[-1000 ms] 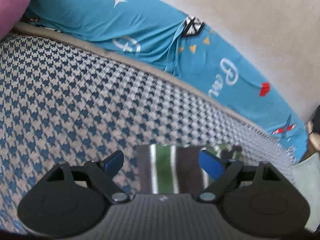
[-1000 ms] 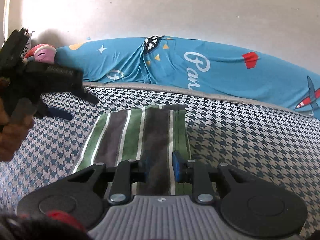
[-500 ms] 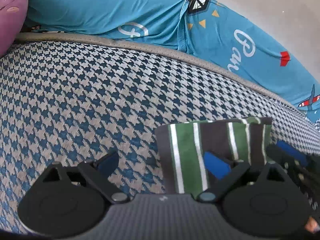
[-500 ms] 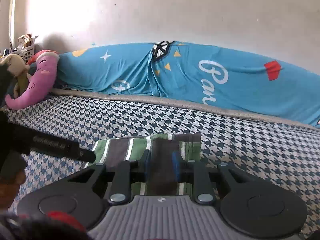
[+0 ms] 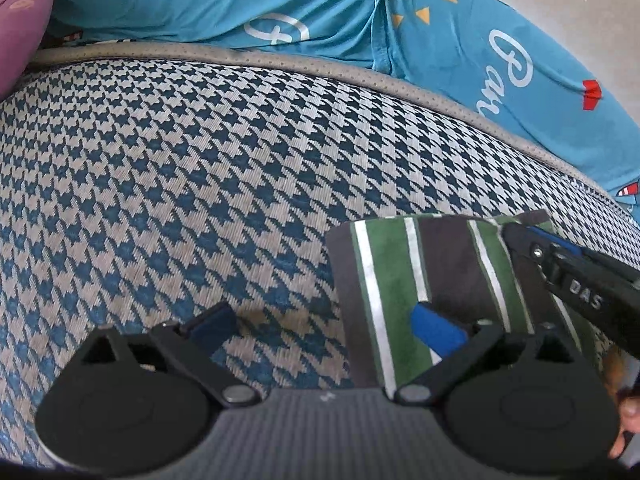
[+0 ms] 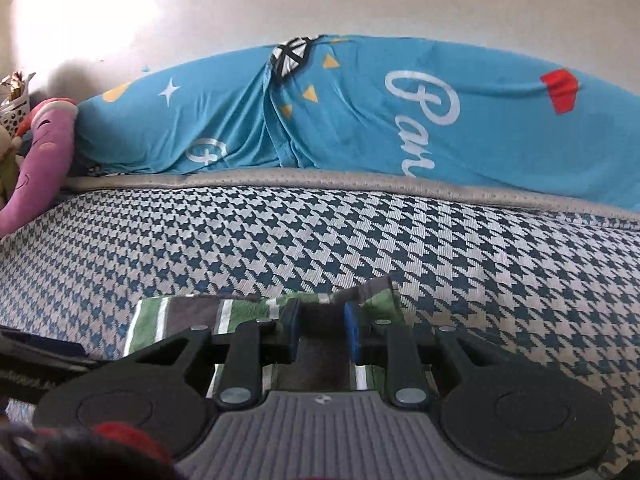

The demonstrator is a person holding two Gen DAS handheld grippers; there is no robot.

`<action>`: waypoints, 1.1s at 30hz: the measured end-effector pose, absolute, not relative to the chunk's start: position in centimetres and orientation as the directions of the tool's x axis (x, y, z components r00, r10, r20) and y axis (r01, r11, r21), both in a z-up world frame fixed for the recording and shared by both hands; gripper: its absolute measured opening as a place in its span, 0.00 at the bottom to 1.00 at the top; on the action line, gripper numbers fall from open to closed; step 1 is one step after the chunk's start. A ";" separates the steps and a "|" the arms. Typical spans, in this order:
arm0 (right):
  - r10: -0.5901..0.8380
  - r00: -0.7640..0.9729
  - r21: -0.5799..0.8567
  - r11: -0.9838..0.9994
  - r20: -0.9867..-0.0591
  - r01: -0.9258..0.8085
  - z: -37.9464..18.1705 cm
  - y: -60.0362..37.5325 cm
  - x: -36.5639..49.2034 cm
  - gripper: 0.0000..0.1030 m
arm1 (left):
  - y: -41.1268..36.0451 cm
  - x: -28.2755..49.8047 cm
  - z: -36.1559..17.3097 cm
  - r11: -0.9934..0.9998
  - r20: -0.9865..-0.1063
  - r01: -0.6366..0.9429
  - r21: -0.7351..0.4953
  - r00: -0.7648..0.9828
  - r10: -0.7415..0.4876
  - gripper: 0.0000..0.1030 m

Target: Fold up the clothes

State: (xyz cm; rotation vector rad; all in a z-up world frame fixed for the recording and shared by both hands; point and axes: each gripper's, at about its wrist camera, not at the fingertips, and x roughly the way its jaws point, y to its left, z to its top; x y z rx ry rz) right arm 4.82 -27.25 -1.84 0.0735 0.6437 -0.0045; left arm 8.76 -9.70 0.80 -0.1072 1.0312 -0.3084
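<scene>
A folded garment with green, dark grey and white stripes [image 5: 432, 272] lies on the houndstooth bed cover [image 5: 200, 168]. My left gripper [image 5: 324, 322] is open; its right finger hovers over the garment's near part and its left finger over bare cover. In the right wrist view the same striped garment [image 6: 188, 312] has its far right corner raised, pinched between the blue pads of my right gripper [image 6: 322, 330]. The right gripper's black fingers [image 5: 560, 264] also show over the garment's right edge in the left wrist view.
A long blue printed pillow [image 6: 400, 120] runs along the wall behind the bed's grey piping. A purple plush toy [image 6: 40, 160] lies at the far left, with a white basket [image 6: 16, 108] behind it. A person's fingers [image 5: 626, 420] show at the lower right.
My right gripper has drawn the garment's far edge toward me, so the visible cloth is shorter and folded over. The left gripper has swung right, bringing the garment under its right finger.
</scene>
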 end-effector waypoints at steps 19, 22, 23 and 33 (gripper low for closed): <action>0.027 0.820 0.056 0.998 -0.572 0.005 0.4 -27.2 3.3 0.22 | -9.4 8.1 1.2 0.959 -0.831 0.221 -0.180 0.487 -0.268 1.00; 0.026 0.814 0.049 0.999 -0.581 0.003 0.3 -27.3 2.6 0.24 | -9.1 8.0 1.5 0.958 -0.829 0.221 -0.183 0.489 -0.271 1.00; 0.025 0.812 0.047 0.999 -0.584 0.002 0.3 -27.3 2.4 0.25 | -9.0 7.9 1.5 0.957 -0.828 0.224 -0.182 0.490 -0.272 1.00; 0.021 0.794 0.027 1.000 -0.608 -0.005 0.1 -27.8 0.2 0.26 | -9.9 7.0 1.6 0.954 -0.830 0.257 -0.154 0.490 -0.266 1.00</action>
